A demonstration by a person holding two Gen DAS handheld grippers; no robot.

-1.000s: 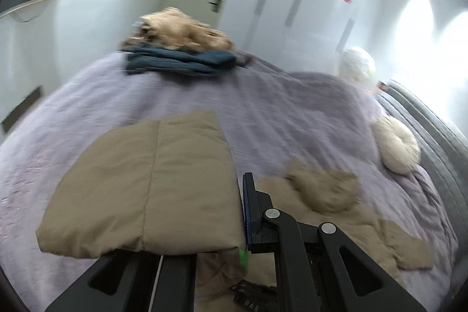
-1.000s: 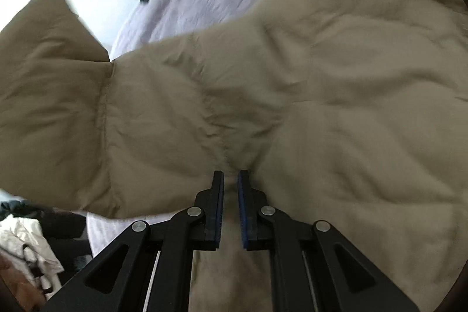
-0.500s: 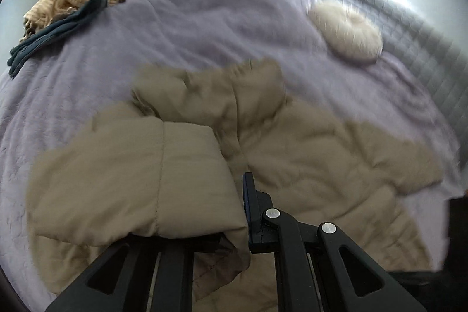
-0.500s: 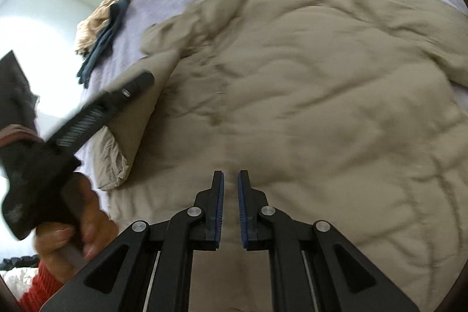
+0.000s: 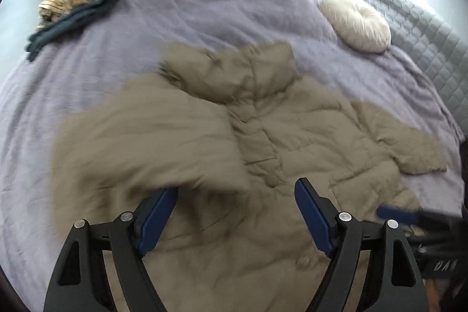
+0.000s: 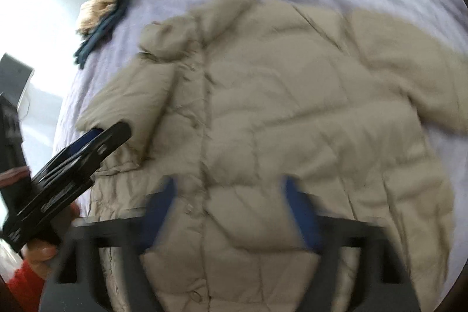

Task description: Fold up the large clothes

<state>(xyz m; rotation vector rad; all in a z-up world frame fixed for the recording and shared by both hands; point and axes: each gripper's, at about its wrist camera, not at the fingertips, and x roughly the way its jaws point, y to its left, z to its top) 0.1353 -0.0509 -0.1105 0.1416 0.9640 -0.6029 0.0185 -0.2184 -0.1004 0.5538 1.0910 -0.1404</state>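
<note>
Tan puffer jacket (image 5: 292, 142) flat on the purple bed (image 5: 204, 19), collar far, hem near, left tongs (image 5: 235, 212) and right tongs (image 6: 231, 212) just spread, gripping nothing, one sleeve folded across the front

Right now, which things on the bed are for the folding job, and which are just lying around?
For the job:
- beige puffer jacket, spread on the bed, one sleeve folded across its front
- left gripper, open, jaws just opened
- right gripper, open, jaws just opened

Just lying about:
- pile of clothes at the far corner
- round cream cushion
- purple blanket underneath
</note>
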